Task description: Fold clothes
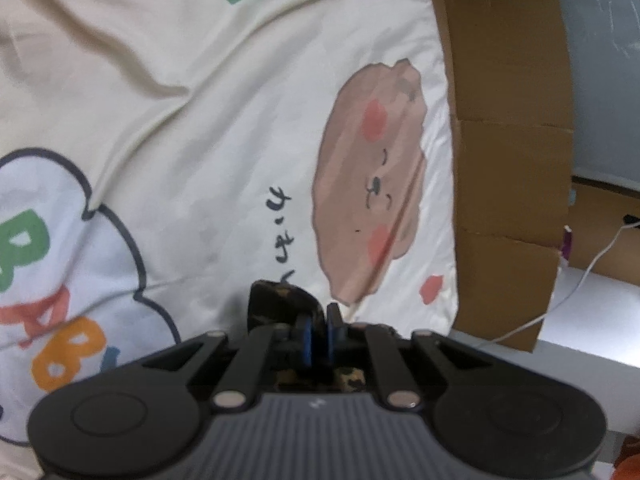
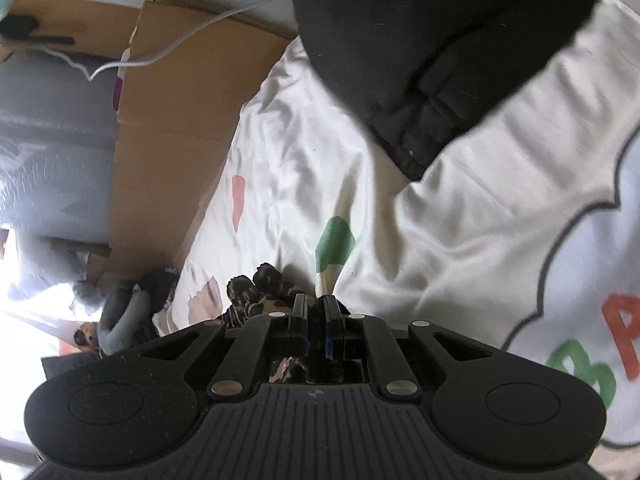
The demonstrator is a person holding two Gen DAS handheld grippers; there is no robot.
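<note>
My left gripper (image 1: pixel 319 320) is shut on a fold of a dark leopard-print garment (image 1: pixel 276 300), held just above a cream bed sheet (image 1: pixel 200 100) printed with cartoons. My right gripper (image 2: pixel 316 318) is shut on another part of the same leopard-print garment (image 2: pixel 256 296), which bunches up to the left of the fingers. Most of the garment is hidden under both grippers. A black garment (image 2: pixel 432 52) lies on the sheet farther ahead in the right wrist view.
Flattened brown cardboard (image 1: pixel 508 140) runs along the bed's edge and also shows in the right wrist view (image 2: pixel 172 132). A white cable (image 1: pixel 580 280) trails over it. A grey bundle (image 2: pixel 120 320) and more clothes lie beside the bed.
</note>
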